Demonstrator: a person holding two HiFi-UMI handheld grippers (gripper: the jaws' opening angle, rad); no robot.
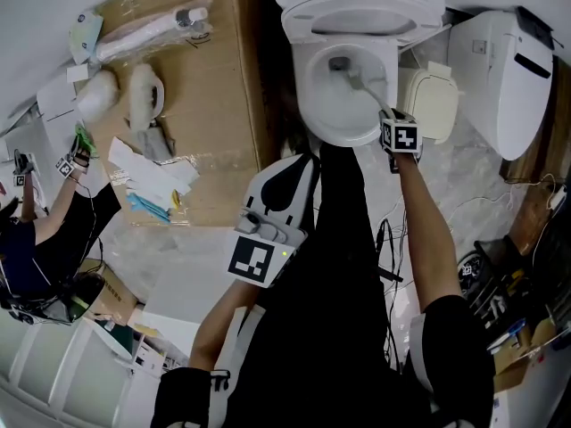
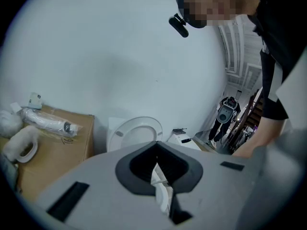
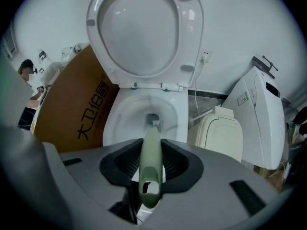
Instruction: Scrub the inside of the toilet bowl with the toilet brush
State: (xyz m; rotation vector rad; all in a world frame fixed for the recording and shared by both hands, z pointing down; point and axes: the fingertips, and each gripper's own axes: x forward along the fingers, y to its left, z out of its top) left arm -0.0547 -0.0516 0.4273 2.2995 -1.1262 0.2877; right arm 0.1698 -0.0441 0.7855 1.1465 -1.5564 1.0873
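The right arm (image 1: 426,226) stretches forward, the right tongs (image 3: 151,150) clamped on the green brush (image 3: 149,174) reaching into the toilet bowl (image 3: 125,121). Held back, the left tongs (image 2: 158,169) pinch together, empty. The box (image 3: 72,104) reads "大卫".

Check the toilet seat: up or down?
Up. In the right gripper view the toilet seat stands raised behind the toilet bowl, whose rim is bare; the toilet brush reaches into it.

Green brush (image 3: 151,150) head-down in white bowl (image 3: 125,115)
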